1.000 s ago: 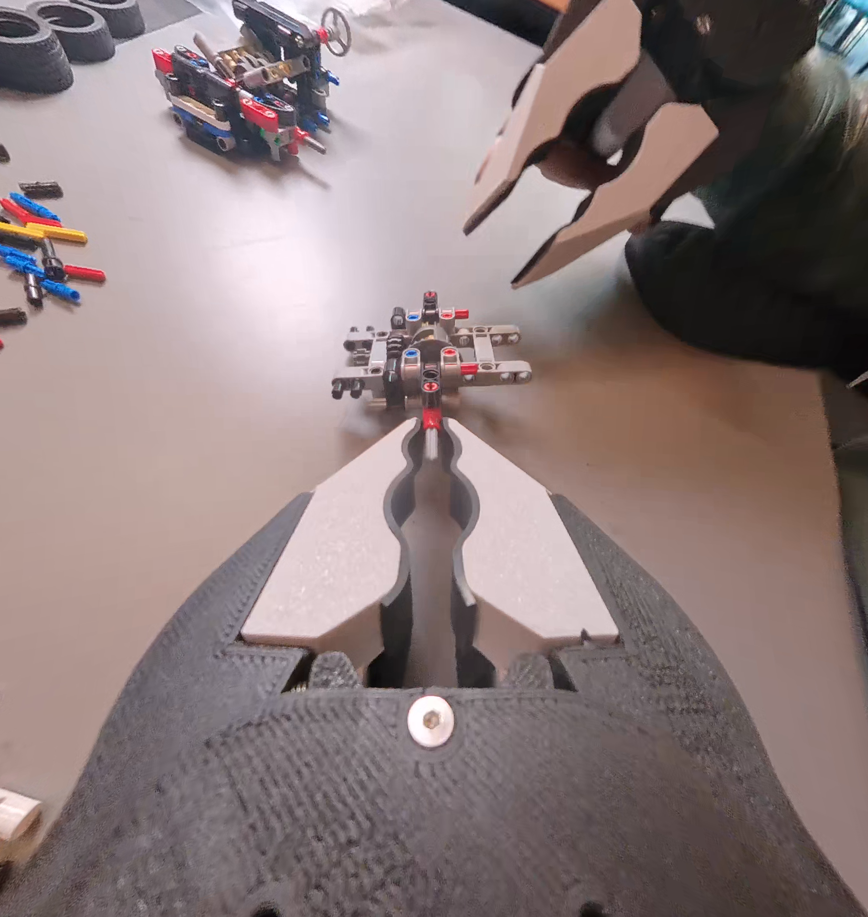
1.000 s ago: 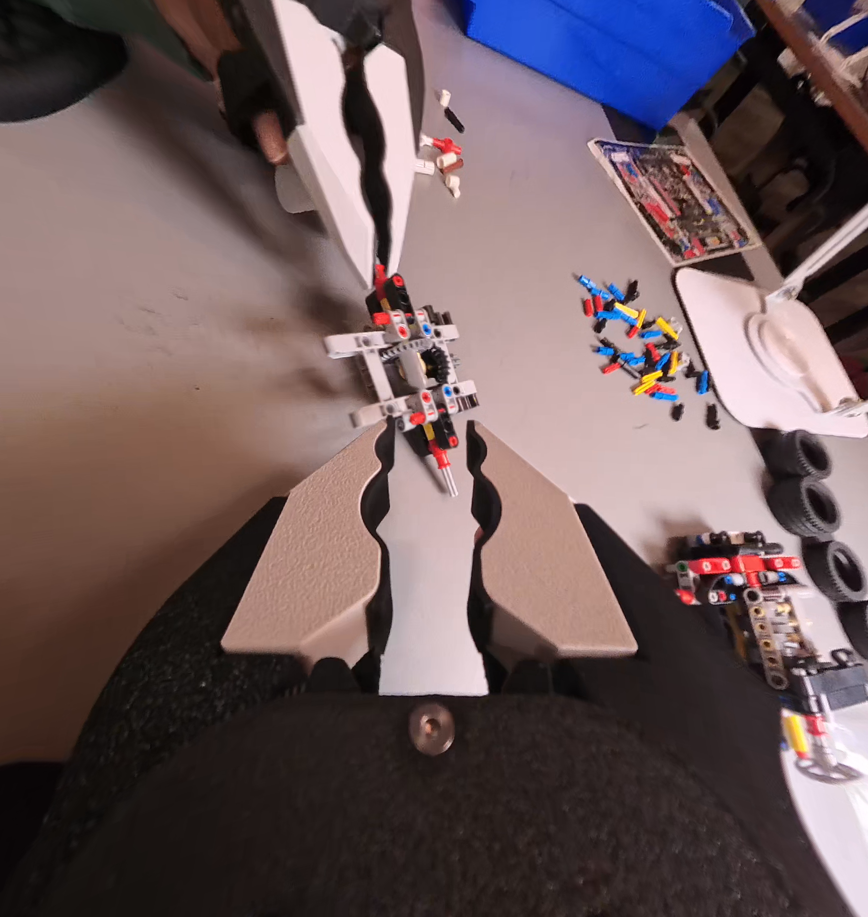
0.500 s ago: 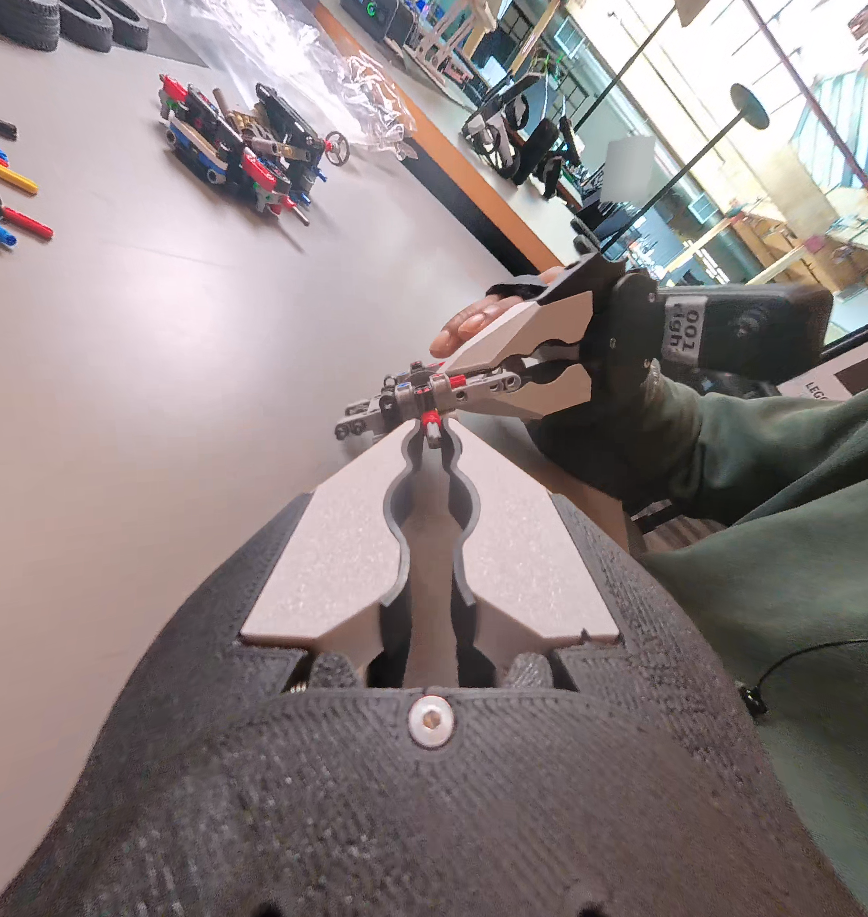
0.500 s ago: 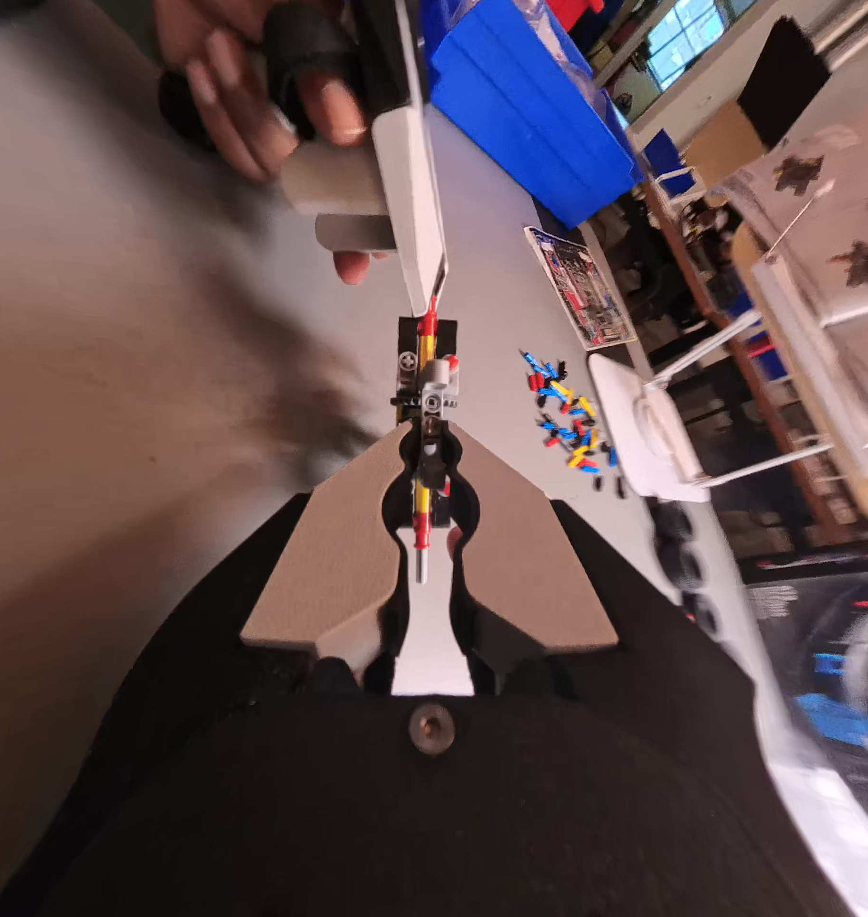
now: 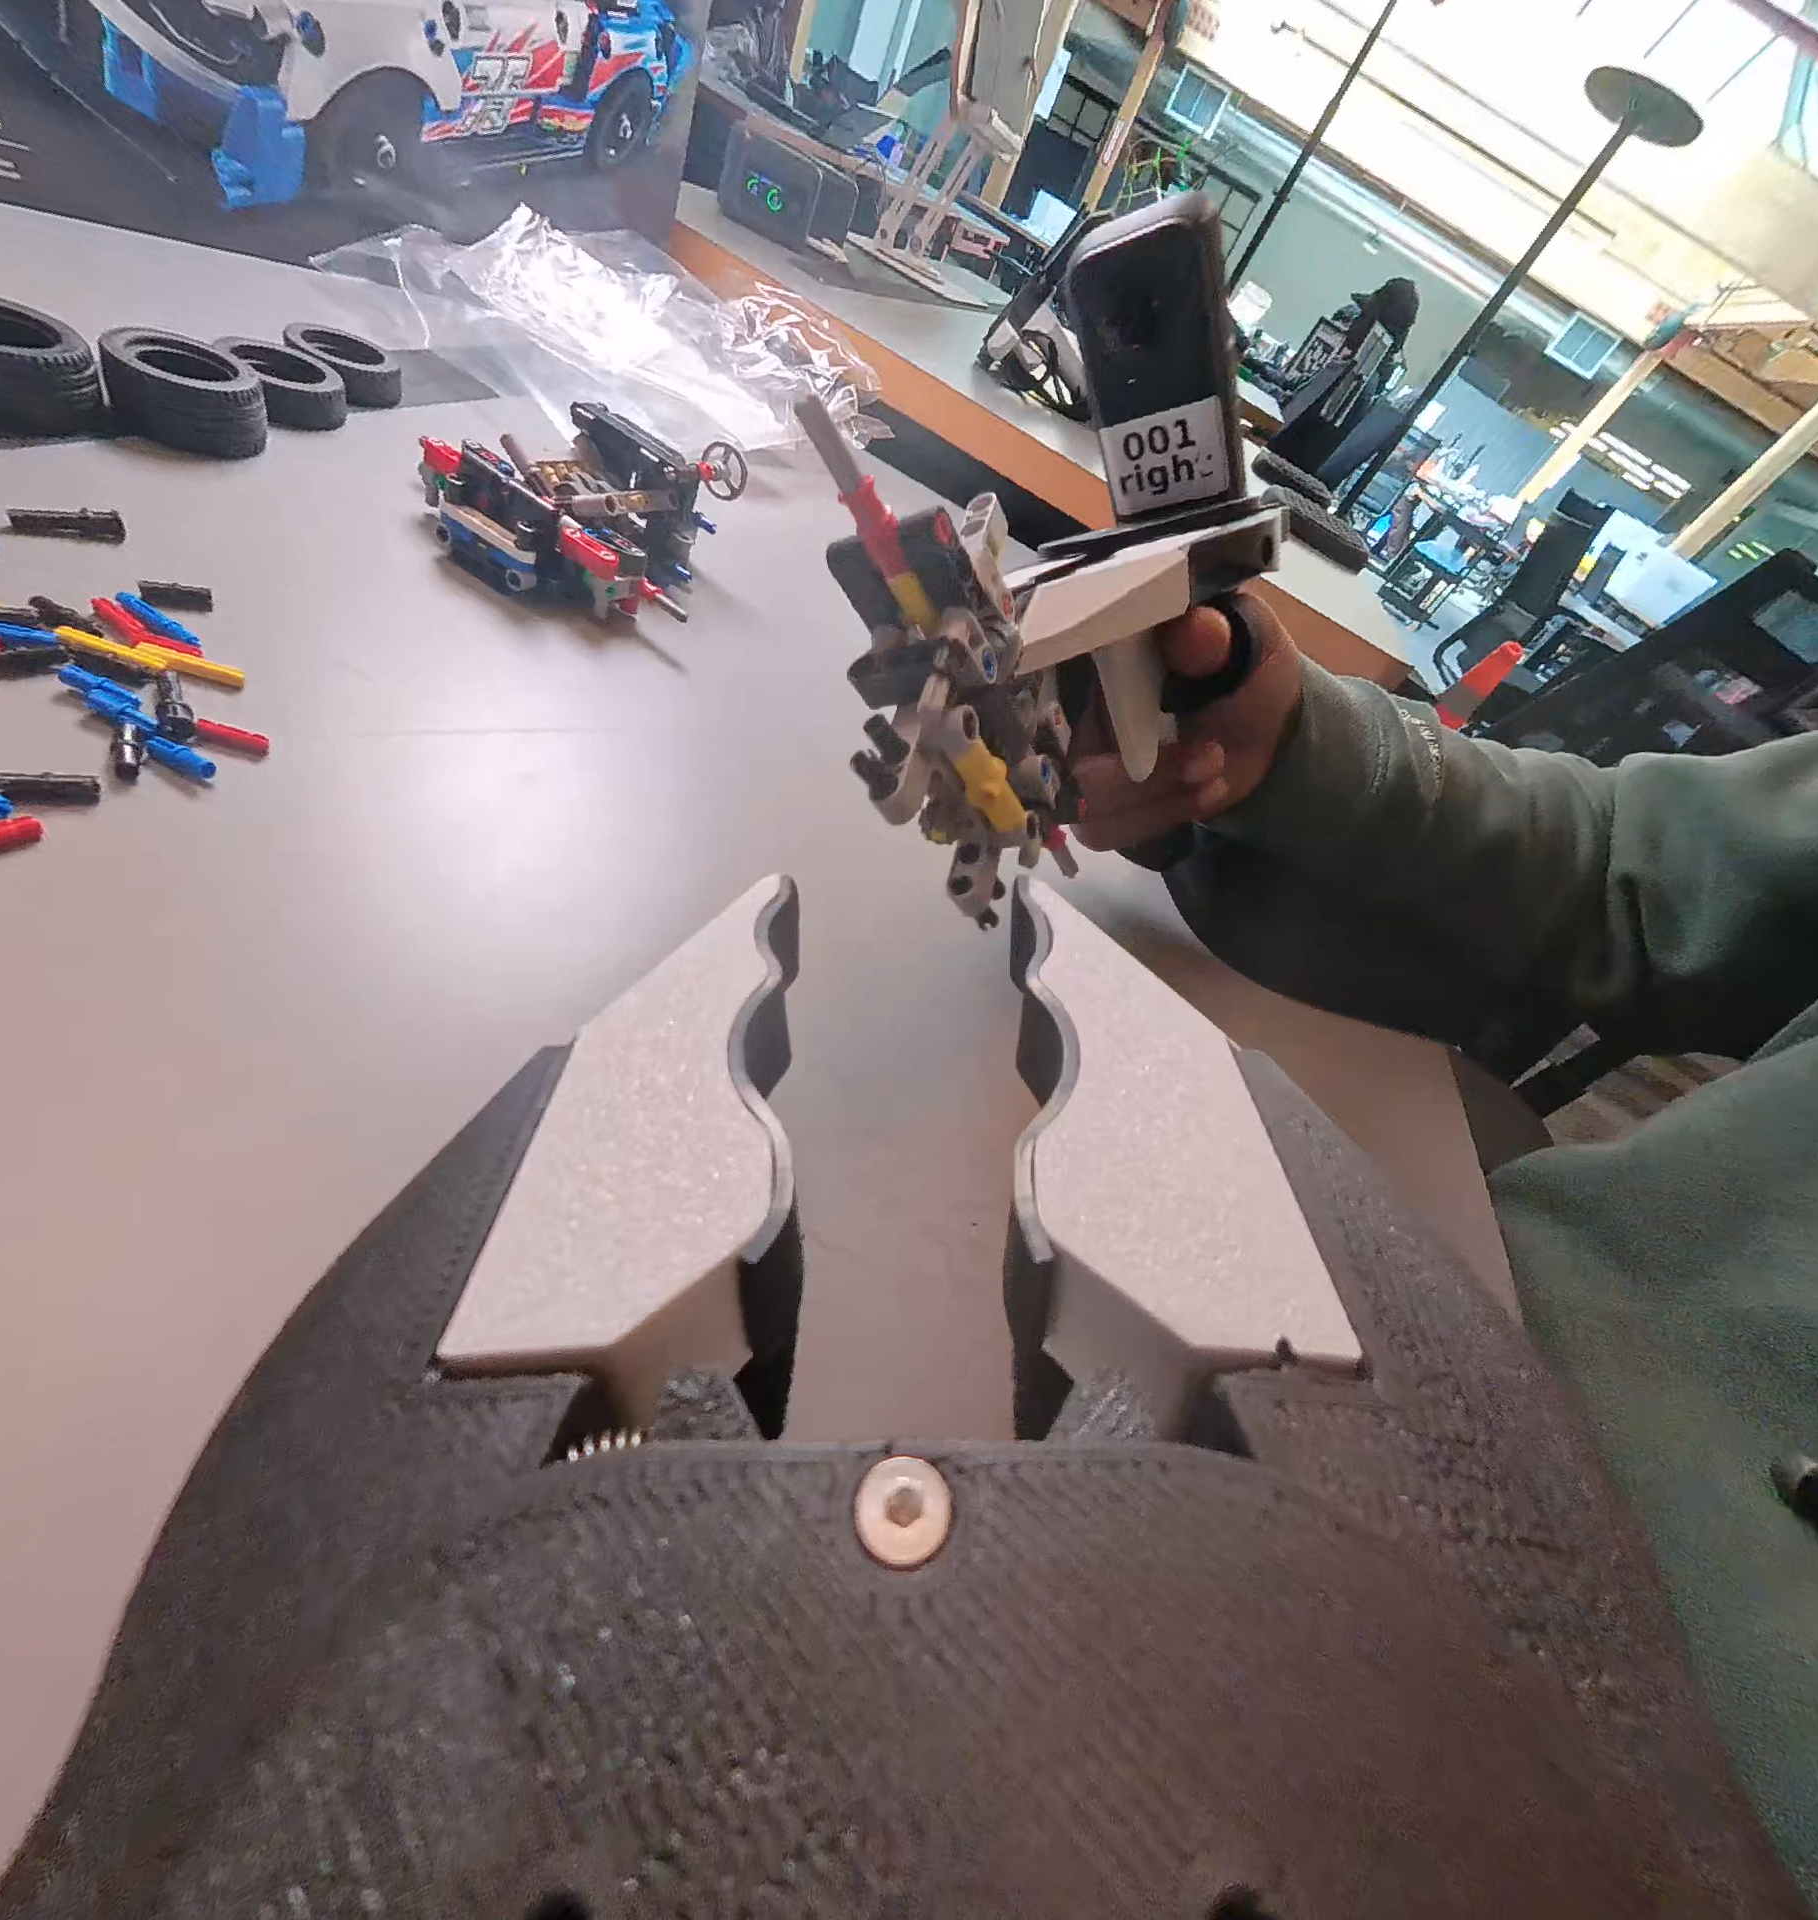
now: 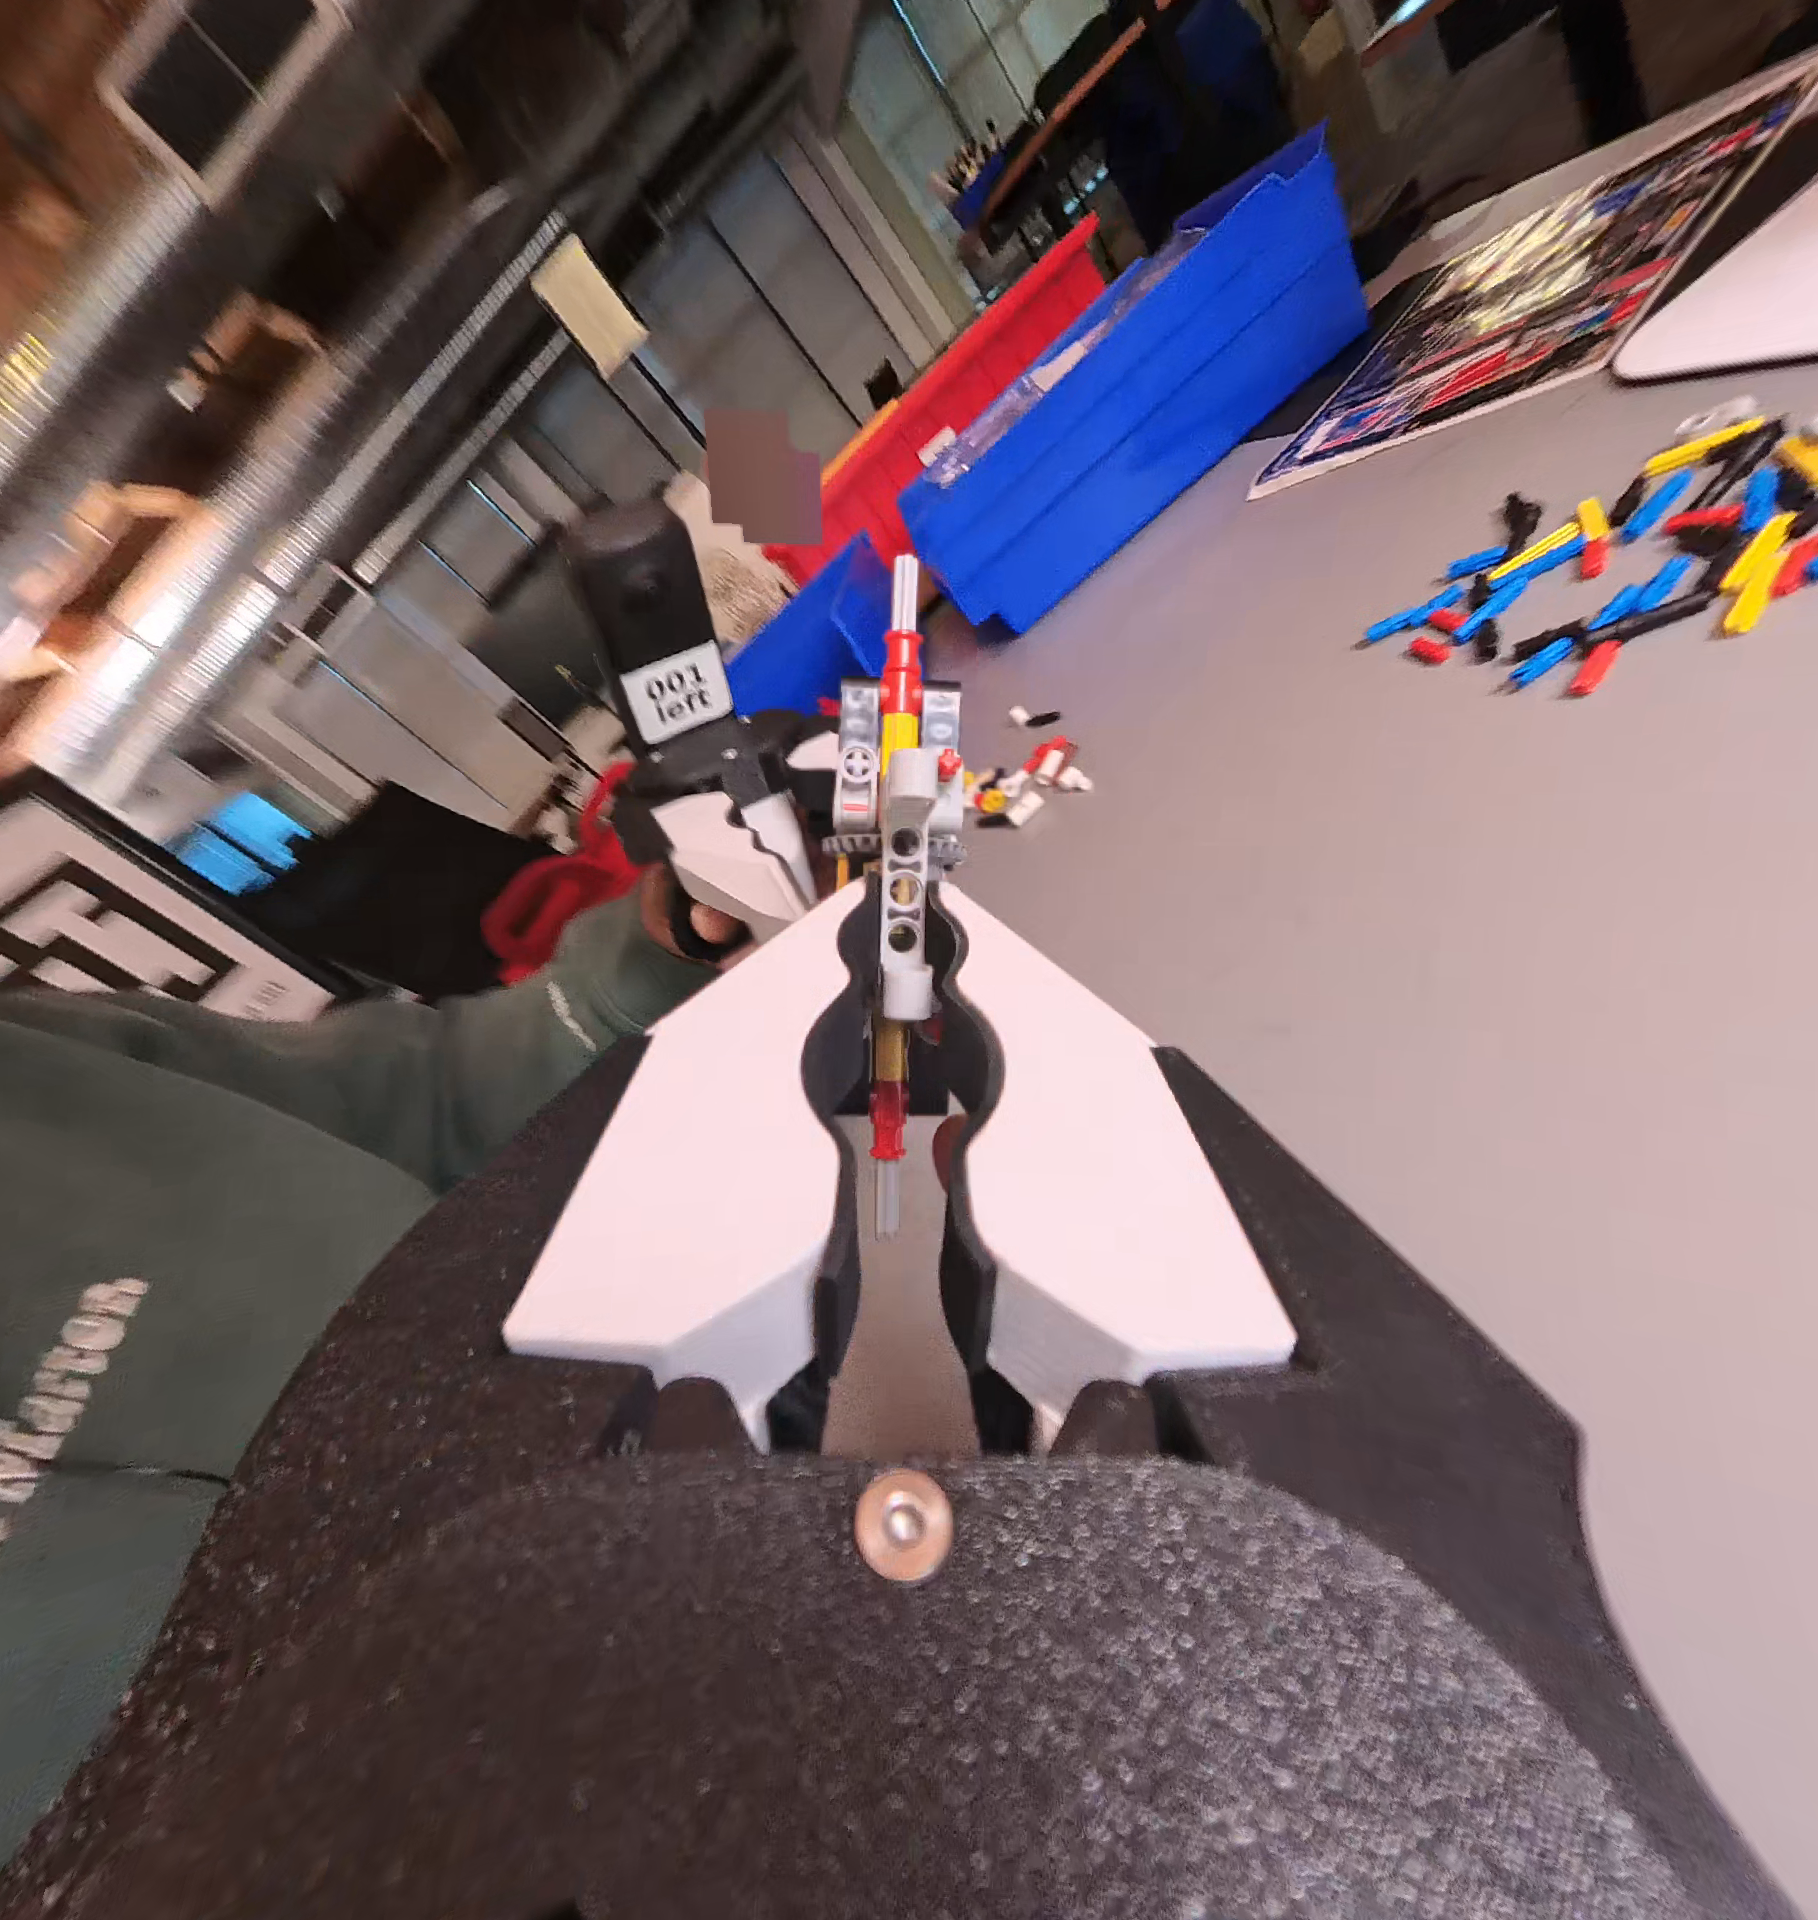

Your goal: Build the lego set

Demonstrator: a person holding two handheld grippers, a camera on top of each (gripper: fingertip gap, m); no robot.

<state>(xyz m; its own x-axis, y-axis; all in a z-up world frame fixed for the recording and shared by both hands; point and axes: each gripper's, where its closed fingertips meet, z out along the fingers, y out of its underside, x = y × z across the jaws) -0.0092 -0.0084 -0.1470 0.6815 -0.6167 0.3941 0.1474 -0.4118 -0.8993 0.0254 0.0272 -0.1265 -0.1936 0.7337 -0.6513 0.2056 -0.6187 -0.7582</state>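
1. Across the smooth grey table (image 5: 385,935) lies our stock: a boxy half-built chassis (image 5: 562,520), four ribbed black tyres (image 5: 178,384), crinkled clear bags (image 5: 593,312), and a scatter of thin blue, red, yellow and black pins (image 5: 94,675).
2. Up in the air, well clear of the table, we've got the axle sub-assembly (image 5: 946,707), a knobbly cluster of grey holed beams with a yellow connector and a red-collared grey axle poking up top.
3. Our right gripper (image 6: 900,914) is clamped tight on one grey beam of it, tips pinched nearly together.
4. Our left gripper (image 5: 900,914) gapes wide and carries nothing, its matte white fingers (image 5: 656,1122) just below the module.
5. We judge this a mid-air handover or inspection step; next we'd want the left to close gently on a sturdy beam, not the thin axle.
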